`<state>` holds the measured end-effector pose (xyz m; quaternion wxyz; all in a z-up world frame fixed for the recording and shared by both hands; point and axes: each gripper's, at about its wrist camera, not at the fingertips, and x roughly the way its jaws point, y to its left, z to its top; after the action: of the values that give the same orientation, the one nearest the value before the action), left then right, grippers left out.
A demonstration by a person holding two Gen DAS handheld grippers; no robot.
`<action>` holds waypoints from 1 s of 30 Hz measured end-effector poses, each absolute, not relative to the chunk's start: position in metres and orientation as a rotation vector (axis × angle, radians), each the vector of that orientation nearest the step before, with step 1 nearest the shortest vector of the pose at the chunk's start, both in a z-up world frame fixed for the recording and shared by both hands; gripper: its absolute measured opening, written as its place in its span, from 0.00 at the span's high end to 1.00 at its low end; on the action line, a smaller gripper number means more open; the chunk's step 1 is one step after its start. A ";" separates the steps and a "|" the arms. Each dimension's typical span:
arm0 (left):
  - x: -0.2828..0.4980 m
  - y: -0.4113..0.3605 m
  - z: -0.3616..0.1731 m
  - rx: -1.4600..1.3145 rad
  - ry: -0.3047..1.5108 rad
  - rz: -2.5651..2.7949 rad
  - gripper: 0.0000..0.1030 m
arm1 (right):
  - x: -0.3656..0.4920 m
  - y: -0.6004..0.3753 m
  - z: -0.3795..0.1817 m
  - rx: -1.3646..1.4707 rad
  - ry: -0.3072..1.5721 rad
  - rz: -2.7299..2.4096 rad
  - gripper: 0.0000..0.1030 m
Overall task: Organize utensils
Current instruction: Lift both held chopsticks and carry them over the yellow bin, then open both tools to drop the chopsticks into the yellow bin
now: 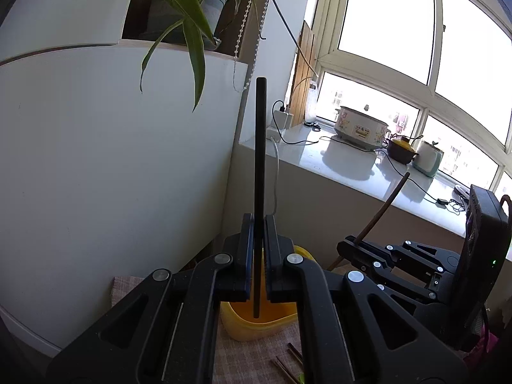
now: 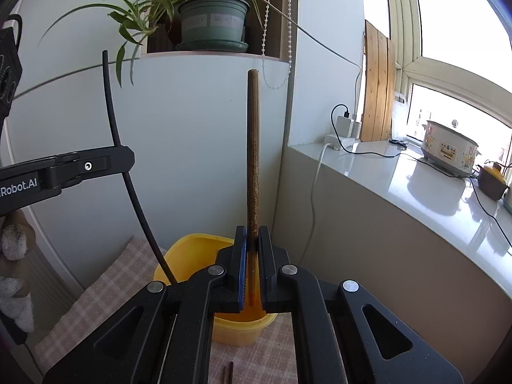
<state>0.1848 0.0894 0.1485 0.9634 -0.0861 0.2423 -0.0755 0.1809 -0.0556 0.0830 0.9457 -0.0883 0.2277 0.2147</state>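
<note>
My left gripper is shut on a black chopstick held upright, its lower tip inside the yellow holder cup. My right gripper is shut on a brown wooden chopstick, also upright, with its lower end over the same yellow cup. The right gripper with its brown chopstick shows at the right of the left wrist view. The left gripper and the black chopstick show at the left of the right wrist view.
The cup stands on a checked cloth. More chopsticks lie on the cloth near me. A white cabinet stands behind, with a potted plant above. A windowsill counter at the right holds a cooker and cables.
</note>
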 end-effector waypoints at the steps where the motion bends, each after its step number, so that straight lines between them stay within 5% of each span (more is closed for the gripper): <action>1: 0.186 0.089 0.145 -0.176 0.497 -0.150 0.97 | 0.181 -0.055 0.080 -0.181 0.468 0.438 0.95; 20: 0.187 0.086 0.089 -0.200 0.615 -0.142 0.97 | 0.192 -0.046 0.041 -0.202 0.555 0.411 0.94; 21: 0.186 0.085 0.090 -0.197 0.615 -0.142 0.96 | 0.191 -0.048 0.042 -0.200 0.555 0.412 0.91; 23: 0.183 0.085 0.092 -0.194 0.614 -0.143 0.70 | 0.187 -0.053 0.045 -0.190 0.547 0.413 0.66; 25: 0.180 0.083 0.095 -0.192 0.601 -0.147 0.67 | 0.181 -0.057 0.051 -0.180 0.517 0.410 0.47; 30: 0.169 0.081 0.101 -0.196 0.577 -0.151 0.67 | 0.166 -0.064 0.061 -0.172 0.491 0.410 0.47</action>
<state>0.1687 0.0807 0.1006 0.9511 -0.0964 0.2838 -0.0744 0.1660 -0.0641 0.0611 0.9456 -0.0846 0.2413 0.2012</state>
